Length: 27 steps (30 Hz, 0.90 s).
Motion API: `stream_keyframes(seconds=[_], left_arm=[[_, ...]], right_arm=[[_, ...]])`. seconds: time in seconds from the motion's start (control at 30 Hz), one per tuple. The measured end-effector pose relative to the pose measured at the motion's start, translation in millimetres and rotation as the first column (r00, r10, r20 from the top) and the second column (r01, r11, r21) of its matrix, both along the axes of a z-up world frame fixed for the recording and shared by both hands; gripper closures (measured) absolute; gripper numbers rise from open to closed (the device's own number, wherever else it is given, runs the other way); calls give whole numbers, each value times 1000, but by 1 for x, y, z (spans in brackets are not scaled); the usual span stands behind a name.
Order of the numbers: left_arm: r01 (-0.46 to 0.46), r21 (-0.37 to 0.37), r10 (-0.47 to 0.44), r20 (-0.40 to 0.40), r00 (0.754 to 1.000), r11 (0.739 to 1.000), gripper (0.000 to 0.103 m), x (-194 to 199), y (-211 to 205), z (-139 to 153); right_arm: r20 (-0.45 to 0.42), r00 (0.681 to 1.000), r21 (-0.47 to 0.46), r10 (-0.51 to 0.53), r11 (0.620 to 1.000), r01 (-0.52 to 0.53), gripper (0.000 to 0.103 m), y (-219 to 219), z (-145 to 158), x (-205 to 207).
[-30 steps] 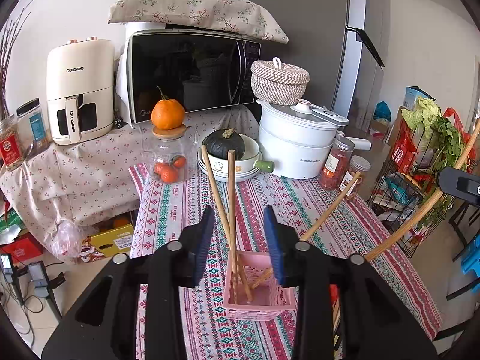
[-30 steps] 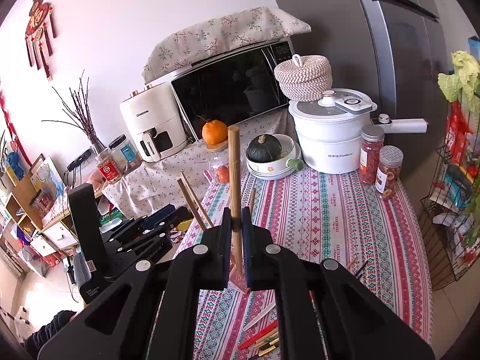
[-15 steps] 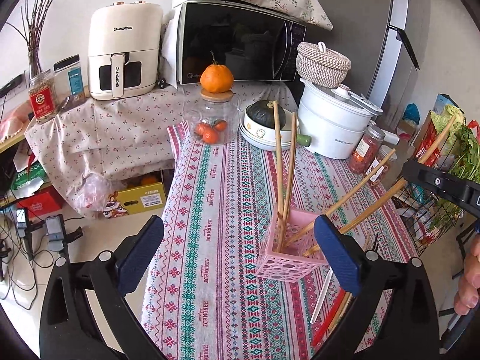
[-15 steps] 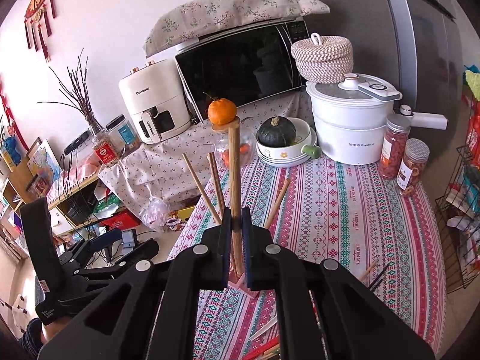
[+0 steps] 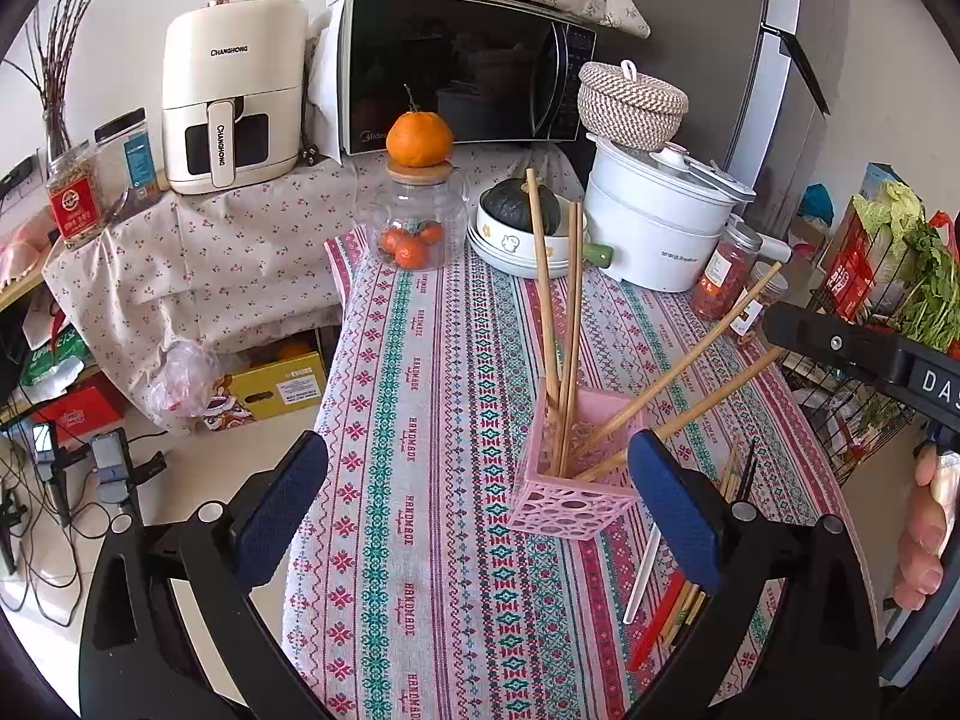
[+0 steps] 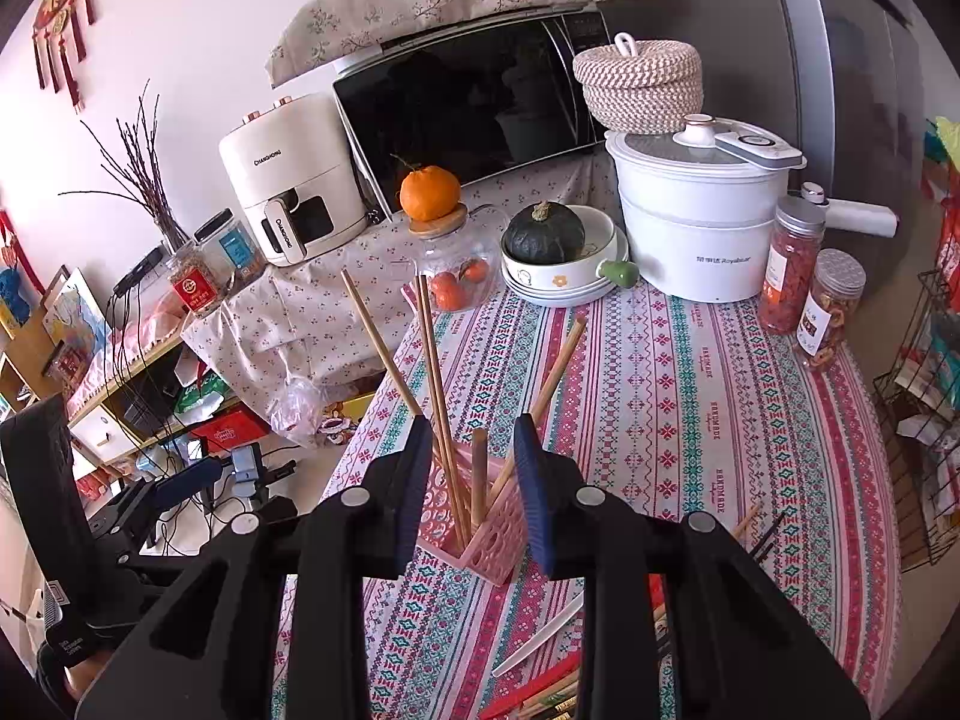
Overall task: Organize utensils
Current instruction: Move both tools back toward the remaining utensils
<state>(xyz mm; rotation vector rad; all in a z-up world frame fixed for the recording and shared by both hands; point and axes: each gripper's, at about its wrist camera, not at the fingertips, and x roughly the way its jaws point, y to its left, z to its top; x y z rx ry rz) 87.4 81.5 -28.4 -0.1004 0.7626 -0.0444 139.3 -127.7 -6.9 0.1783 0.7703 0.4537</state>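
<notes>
Here the right gripper [image 6: 474, 474], its jaws opening around a thick wooden chopstick [image 6: 479, 474] standing in the pink perforated plastic holder [image 5: 570, 483], should lift straight clear, while the left gripper [image 5: 474, 501] hangs wide and empty beside it.

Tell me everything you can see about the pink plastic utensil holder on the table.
The pink plastic utensil holder is a small square basket with walls pierced by oval holes. It stands upright on the patterned tablecloth. Several long wooden chopsticks stand in it, fanned out and leaning on its rim. In the right wrist view it sits just beyond the opening jaws of the right gripper, whose pads touch neither it nor the chopsticks.
</notes>
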Motion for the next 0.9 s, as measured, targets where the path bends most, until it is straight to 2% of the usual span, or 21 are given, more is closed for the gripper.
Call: stream_keyframes(seconds=[0.07, 0.13, 0.23, 0.43, 0.63, 0.8, 0.9], left_arm=[[11, 8, -11, 6, 1000, 1000, 7, -3, -6, 2], [29, 13, -29, 12, 1000, 1000, 7, -6, -12, 5], [44, 30, -45, 30, 999, 999, 7, -10, -21, 10], [94, 39, -96, 47, 994, 995, 7, -18, -43, 14], [152, 69, -155, 30, 988, 986, 7, -23, -71, 6], [202, 95, -204, 7, 979, 975, 7, -26, -98, -2], [239, 117, -239, -18, 971, 964, 7, -28, -116, -9]], right_arm=[[25, 1000, 3, -9, 1000, 9, 60, -7, 7, -7], [53, 998, -3, -32, 999, 32, 46, -16, 14, -13], [93, 993, -14, -72, 997, 73, 31, -32, 21, -24], [161, 974, -88, -161, 980, 176, 13, -63, 24, -39], [142, 962, -191, -232, 947, 256, 7, -92, 5, -44], [136, 952, -324, -276, 895, 306, 6, -110, -14, -50], [101, 953, -374, -285, 877, 301, 7, -121, -27, -52]])
